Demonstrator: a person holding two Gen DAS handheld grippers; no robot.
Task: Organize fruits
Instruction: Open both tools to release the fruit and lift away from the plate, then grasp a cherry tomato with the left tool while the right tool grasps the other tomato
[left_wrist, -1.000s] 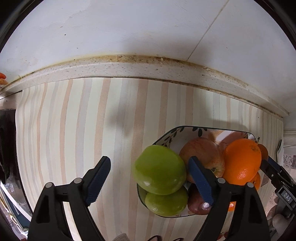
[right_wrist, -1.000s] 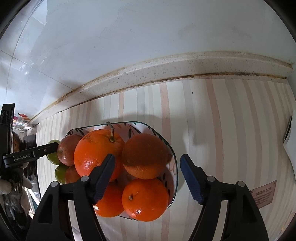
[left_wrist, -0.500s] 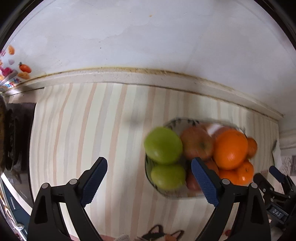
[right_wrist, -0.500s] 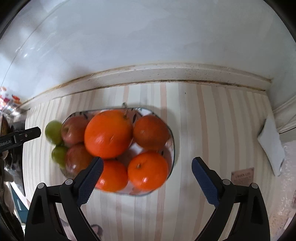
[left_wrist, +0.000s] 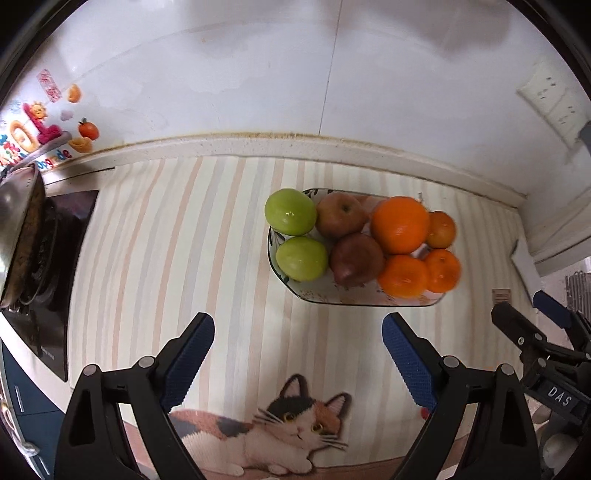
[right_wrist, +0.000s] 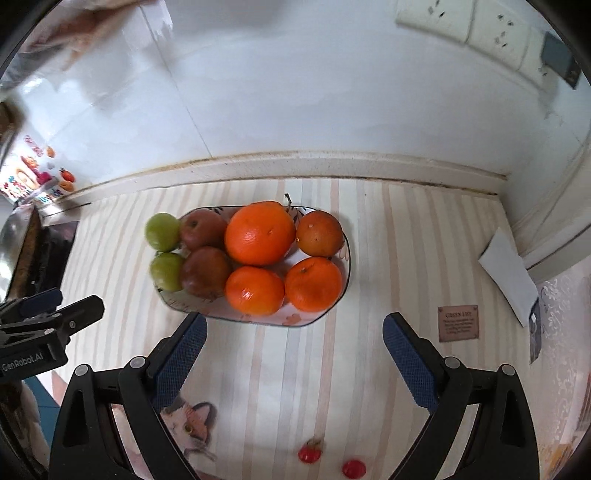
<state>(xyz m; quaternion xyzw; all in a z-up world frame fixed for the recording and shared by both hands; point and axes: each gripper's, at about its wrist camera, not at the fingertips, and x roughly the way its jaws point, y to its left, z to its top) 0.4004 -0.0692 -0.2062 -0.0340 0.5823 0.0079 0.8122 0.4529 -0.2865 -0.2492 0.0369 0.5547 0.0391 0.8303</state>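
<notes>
Plate (left_wrist: 364, 301) of fruit sits on counter (left_wrist: 184, 236) ahead of both tools, long axis crosswise. Left tool (left_wrist: 297, 354) and right tool (right_wrist: 293, 350) spread, empty; right nearer the oranges (right_wrist: 258, 232).

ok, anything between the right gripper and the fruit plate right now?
Nothing visible. The right gripper hangs open and empty in front of the plate; only bare striped mat lies between. The nearest fruits are the two front oranges, uncovered.
</notes>
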